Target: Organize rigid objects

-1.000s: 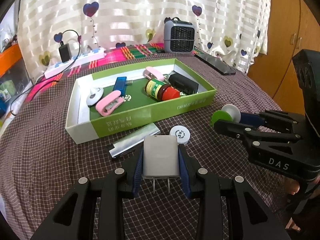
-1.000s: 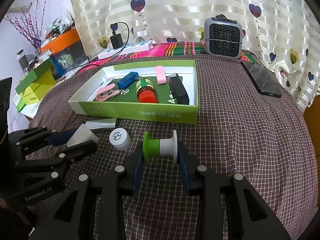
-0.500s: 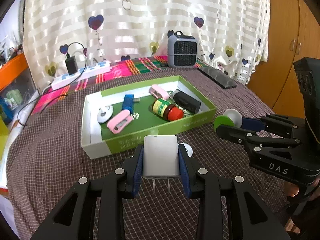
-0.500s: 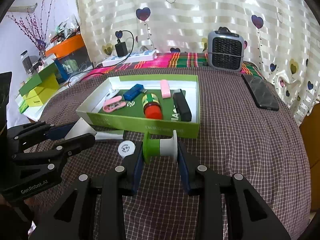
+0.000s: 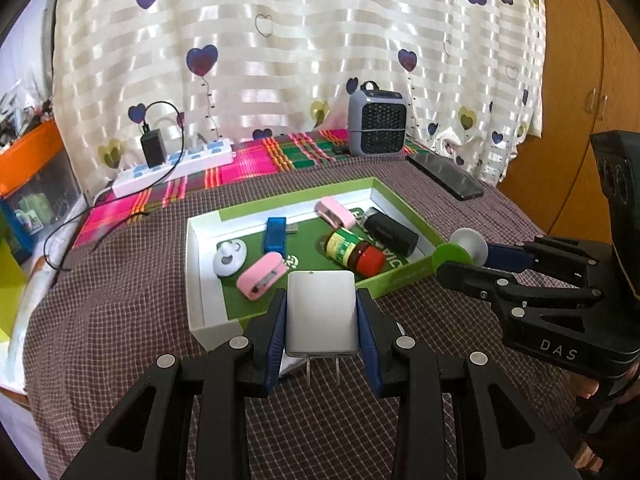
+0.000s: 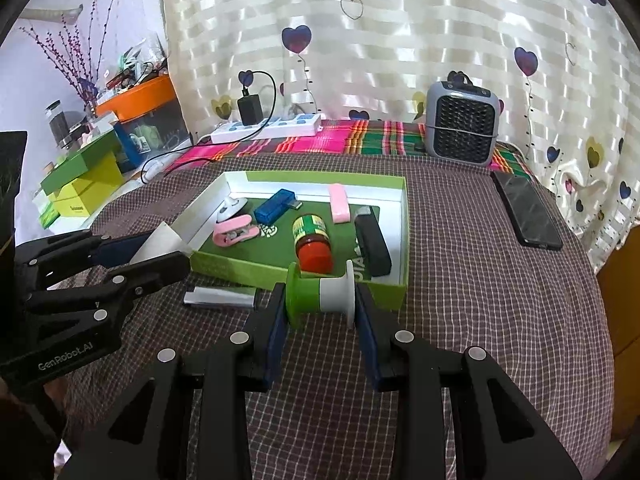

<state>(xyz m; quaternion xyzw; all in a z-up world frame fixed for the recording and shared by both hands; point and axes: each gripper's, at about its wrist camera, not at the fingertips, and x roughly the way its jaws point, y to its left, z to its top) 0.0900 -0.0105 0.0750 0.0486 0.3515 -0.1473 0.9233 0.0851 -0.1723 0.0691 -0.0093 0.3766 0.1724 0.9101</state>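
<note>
My left gripper (image 5: 321,314) is shut on a white plug charger (image 5: 321,312), prongs toward the camera, held above the near edge of the green box (image 5: 404,280). My right gripper (image 6: 320,300) is shut on a green and white spool (image 6: 320,298), also raised in front of the box (image 6: 256,270). Inside the box lie a red-capped bottle (image 5: 354,250), a blue USB stick (image 5: 275,234), two pink clips, a black block (image 5: 390,232) and a white hook (image 5: 229,258). A silver lighter (image 6: 220,297) lies on the cloth before the box. Each gripper shows in the other's view.
A grey mini heater (image 5: 376,124), a power strip (image 5: 172,166) with a black adapter and a dark phone (image 5: 444,176) sit at the back of the checked cloth. Green boxes (image 6: 80,176) and an orange bin are stacked off to the left. A wooden cupboard stands at right.
Both grippers have risen with their loads, so the box and table look farther below. The white round cap and the lighter are now hidden behind the charger in the left view.
</note>
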